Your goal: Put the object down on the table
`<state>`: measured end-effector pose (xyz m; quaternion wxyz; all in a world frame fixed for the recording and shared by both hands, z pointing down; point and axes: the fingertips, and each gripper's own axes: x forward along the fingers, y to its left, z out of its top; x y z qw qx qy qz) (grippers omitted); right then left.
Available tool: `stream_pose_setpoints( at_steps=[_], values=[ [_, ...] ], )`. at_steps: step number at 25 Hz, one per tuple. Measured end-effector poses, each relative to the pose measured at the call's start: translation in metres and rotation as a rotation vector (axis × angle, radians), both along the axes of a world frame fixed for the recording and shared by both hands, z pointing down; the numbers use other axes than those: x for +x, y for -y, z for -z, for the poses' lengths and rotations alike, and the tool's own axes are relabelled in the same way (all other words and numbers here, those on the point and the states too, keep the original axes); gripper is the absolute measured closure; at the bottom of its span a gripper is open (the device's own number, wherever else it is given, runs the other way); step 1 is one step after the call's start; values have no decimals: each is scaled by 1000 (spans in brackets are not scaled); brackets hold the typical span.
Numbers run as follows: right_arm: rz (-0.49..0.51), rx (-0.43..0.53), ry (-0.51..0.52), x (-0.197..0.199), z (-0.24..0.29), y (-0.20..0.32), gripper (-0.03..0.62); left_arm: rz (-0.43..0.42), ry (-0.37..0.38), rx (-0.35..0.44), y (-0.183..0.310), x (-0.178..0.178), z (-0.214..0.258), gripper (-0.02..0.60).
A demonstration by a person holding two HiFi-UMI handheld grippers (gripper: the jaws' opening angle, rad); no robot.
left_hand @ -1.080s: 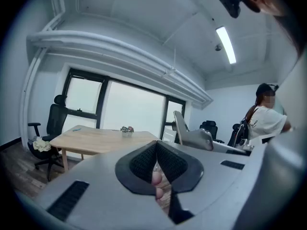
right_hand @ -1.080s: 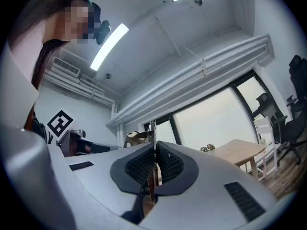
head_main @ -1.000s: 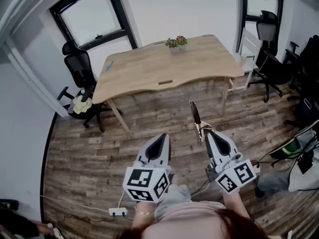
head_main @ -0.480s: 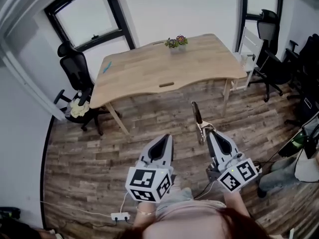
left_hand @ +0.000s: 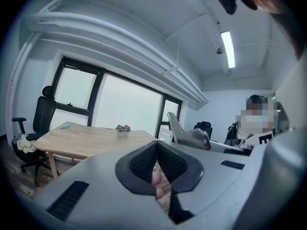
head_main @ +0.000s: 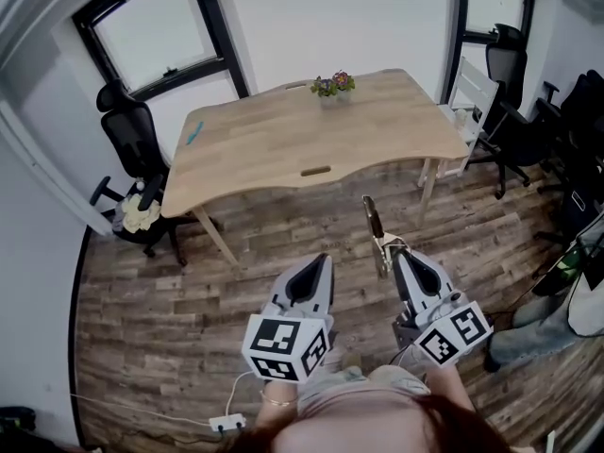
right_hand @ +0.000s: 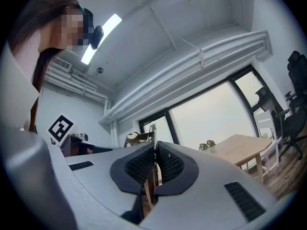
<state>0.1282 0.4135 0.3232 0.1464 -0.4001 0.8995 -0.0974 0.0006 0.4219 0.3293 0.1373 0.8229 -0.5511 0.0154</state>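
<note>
My right gripper [head_main: 397,255] is shut on a slim long utensil [head_main: 372,218], which sticks out forward over the wooden floor with its dark end ahead. In the right gripper view the pads [right_hand: 169,166] pinch its thin metal strip [right_hand: 152,132], and a wooden part shows below them. Beside it, my left gripper [head_main: 320,260] is shut with nothing in it; its jaws meet at the tip [left_hand: 156,143]. The light wooden table [head_main: 311,135] stands some way ahead of both grippers, with a small potted plant [head_main: 332,84] at its far edge.
A small blue item [head_main: 193,133] lies on the table's left end. A black office chair [head_main: 132,144] stands at the left, a white chair [head_main: 472,88] and black chairs [head_main: 517,121] at the right. A power strip [head_main: 225,425] and cable lie on the floor.
The head view has drifted a little, so the table sits slightly more to the left. Both grippers keep their pose, and the right one still holds the utensil.
</note>
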Motion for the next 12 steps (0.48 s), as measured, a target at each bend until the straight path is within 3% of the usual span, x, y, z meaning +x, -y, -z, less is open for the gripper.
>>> stream_pose_setpoints(
  at_steps=[12],
  values=[
    [-9, 8, 4, -5, -1, 26, 592, -9, -28, -16, 28, -7, -9, 580]
  ],
)
